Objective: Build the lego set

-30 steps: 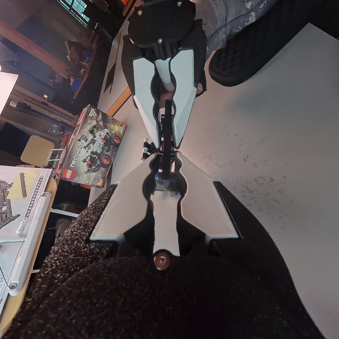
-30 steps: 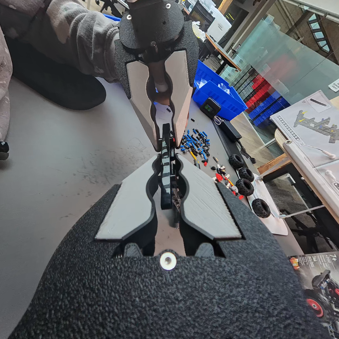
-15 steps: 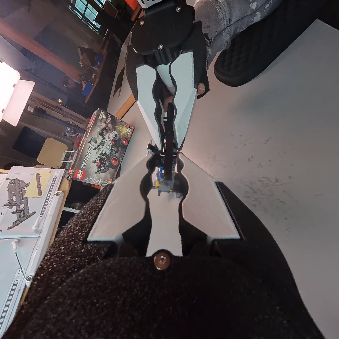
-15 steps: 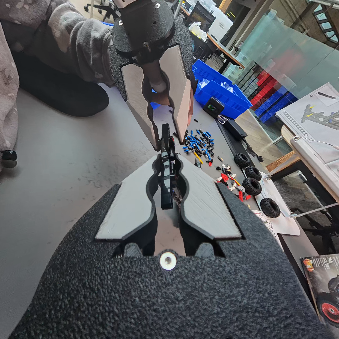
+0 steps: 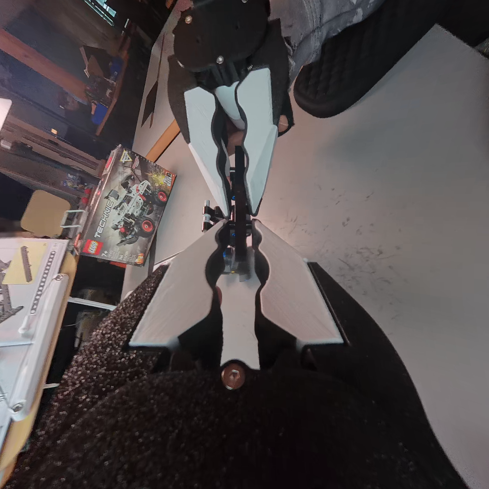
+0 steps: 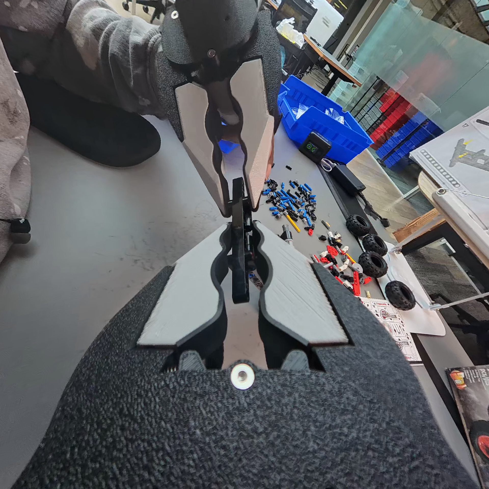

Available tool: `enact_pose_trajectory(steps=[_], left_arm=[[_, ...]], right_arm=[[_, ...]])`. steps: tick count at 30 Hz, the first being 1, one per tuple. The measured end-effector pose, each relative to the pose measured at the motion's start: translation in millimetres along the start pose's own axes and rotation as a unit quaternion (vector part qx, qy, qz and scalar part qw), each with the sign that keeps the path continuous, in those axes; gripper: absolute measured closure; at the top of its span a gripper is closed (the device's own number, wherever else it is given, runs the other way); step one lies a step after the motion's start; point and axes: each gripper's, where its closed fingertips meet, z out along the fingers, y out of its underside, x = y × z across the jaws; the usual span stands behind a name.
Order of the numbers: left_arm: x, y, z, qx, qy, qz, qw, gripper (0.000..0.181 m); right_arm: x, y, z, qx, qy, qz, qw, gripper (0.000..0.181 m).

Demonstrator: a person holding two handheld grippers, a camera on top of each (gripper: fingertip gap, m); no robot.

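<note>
A black Lego beam assembly with small grey and blue parts hangs above the grey table. My two grippers hold it tip to tip. My left gripper is shut on its near end, where the grey and blue parts sit. The right gripper faces it from above, shut on the same beam. In the right wrist view my right gripper is shut on the black beam, and the left gripper clamps its far end.
A Lego box and an instruction booklet on a stand lie to the left. To the right are a pile of small blue and black pins, red parts, several black tyres, a sticker sheet and blue bins. The tips of both grippers are at nearly the same place.
Both grippers stay shut on the assembly, tip to tip. The pair has tilted and shifted slightly, so the background has slid a little in both views.
</note>
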Motion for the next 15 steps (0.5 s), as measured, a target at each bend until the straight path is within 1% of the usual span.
enact_pose_trajectory(steps=[3,4,5,6,7,9,11,15], left_arm=[[-6.6,-1.0,-0.7,0.041,-0.002,-0.059,0.997,0.162],[-7.1,-0.2,-1.1,0.052,0.005,-0.088,0.995,0.156],[-8.1,1.6,-2.4,0.059,0.012,-0.118,0.991,0.143],[-9.9,3.3,-5.0,0.066,0.016,-0.142,0.988,0.139],[-12.2,3.4,-8.5,0.076,0.013,-0.156,0.985,0.14],[-14.7,2.0,-14.2,0.087,0.001,-0.154,0.984,0.141],[-12.1,4.3,-12.7,0.07,-0.003,-0.13,0.989,0.14],[-5.7,0.4,-6.6,0.062,-0.005,-0.101,0.993,0.144]], right_arm=[[6.7,-2.5,-0.4,0.005,0.017,0.001,1.0,0.167],[7.5,-2.4,-0.5,0.005,0.021,-0.002,1.0,0.167],[7.8,-1.8,-0.7,0.004,0.024,-0.002,1.0,0.167],[7.5,-0.8,-0.9,0.003,0.025,0.0,1.0,0.167],[7.4,-0.1,-1.2,0.004,0.027,0.001,1.0,0.167],[6.9,1.4,-1.3,0.005,0.027,0.006,1.0,0.167],[7.1,2.3,-0.5,0.005,0.028,0.008,1.0,0.167],[6.3,2.1,1.6,0.003,0.027,0.009,1.0,0.167]])
